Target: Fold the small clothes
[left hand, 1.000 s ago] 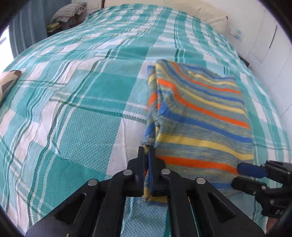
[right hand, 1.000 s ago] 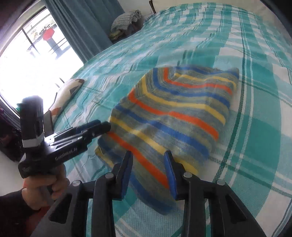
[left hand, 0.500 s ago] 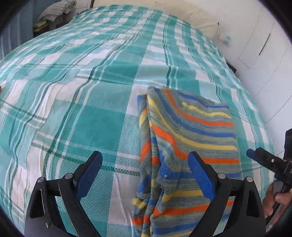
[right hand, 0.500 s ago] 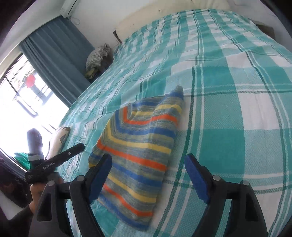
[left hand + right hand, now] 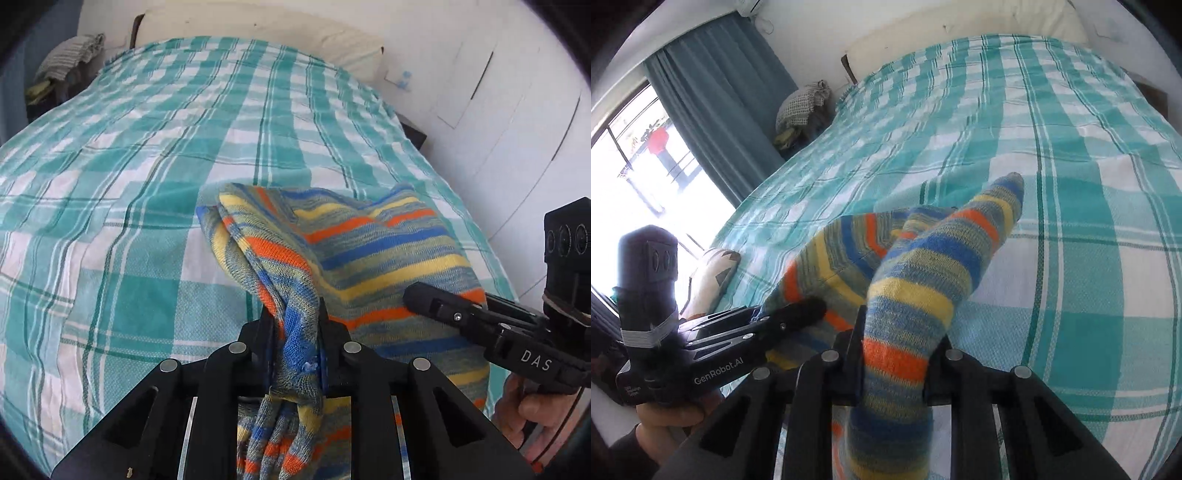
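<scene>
Both grippers, left gripper (image 5: 295, 328) and right gripper (image 5: 897, 354), are clamping my striped knit garment (image 5: 369, 251) (near edge lifted), its length running away across the checked bedspread (image 5: 147, 147).

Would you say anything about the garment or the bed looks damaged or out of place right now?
One small flaw: the striped knit has a little frayed snag in a blue stripe, right where the left gripper pinches it. Otherwise it is simply bunched between the left and right gripper, and the bedspread lies smooth.

Blue, orange, yellow striped knit garment (image 5: 373, 251); teal-and-white plaid bedspread (image 5: 147, 192); black grippers.
</scene>
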`<state>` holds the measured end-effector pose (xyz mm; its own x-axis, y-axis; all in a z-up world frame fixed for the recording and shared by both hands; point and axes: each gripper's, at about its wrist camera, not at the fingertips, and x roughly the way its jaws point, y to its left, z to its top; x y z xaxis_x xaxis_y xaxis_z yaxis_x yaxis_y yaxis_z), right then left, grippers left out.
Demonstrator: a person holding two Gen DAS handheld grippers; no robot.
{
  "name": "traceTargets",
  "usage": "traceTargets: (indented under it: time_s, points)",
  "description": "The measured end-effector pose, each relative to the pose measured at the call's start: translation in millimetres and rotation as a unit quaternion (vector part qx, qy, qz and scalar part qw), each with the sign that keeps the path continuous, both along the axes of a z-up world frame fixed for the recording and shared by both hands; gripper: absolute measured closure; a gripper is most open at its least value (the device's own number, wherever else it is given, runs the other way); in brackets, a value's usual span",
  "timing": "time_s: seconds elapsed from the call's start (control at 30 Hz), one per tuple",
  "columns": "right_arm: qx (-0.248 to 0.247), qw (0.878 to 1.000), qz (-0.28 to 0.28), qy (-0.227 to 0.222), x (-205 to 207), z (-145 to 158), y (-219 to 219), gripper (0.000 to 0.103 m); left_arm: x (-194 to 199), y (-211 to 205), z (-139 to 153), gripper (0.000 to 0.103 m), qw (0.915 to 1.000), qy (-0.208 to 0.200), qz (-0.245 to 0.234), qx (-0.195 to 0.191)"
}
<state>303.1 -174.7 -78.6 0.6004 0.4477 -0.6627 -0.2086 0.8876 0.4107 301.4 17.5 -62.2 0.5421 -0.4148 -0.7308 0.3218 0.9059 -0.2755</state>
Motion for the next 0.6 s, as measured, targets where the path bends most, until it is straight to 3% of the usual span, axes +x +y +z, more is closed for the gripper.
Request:
traceTargets:
  time_s: [0.07,0.1,0.17,0.2,0.3,0.33,0.4,0.47,0.6]
  points:
    - [0.001,1.0,0.001,-0.003,-7.8,14.1,-2.5,0.081,-6.7,3.0,-1.9,0.077,0.9997,0.024,-0.002,-0.001]
    - [0.003,1.0,0.001,0.006,-11.9,13.8,-5.5,0.079,-11.5,5.2,-11.8,0.064,0.9991,0.04,0.004,0.01]
    - [-0.017,0.999,-0.001,0.044,-21.0,-2.2,-14.0,0.061,-30.4,13.8,-40.3,0.044,0.9959,0.065,0.031,0.054]
    - [-0.04,0.997,-0.012,0.068,-32.7,-14.9,-20.8,0.04,-47.3,20.5,-54.8,0.044,0.9933,0.073,0.043,0.078]
    - [-0.084,0.991,-0.038,0.098,-91.5,-41.8,-39.9,0.035,-114.3,40.4,-69.7,0.039,0.9891,0.065,0.057,0.119]
    - [-0.102,0.989,-0.046,0.1,-116.6,-45.3,-44.6,0.032,-137.4,42.6,-67.8,0.035,0.9879,0.053,0.06,0.133]
    - [-0.137,0.984,-0.061,0.1,-163.8,-47.9,-48.1,0.02,-180.5,39.5,-56.8,0.014,0.9827,0.021,0.07,0.17]
    - [-0.157,0.98,-0.074,0.097,-207.5,-44.5,-47.8,0.013,-216.0,31.5,-39.9,0.003,0.9781,-0.011,0.077,0.193]
    - [-0.194,0.971,-0.113,0.083,-269.2,-23.8,-37.6,0.012,-254.8,16.7,-6.4,0.002,0.9787,-0.021,0.08,0.188]
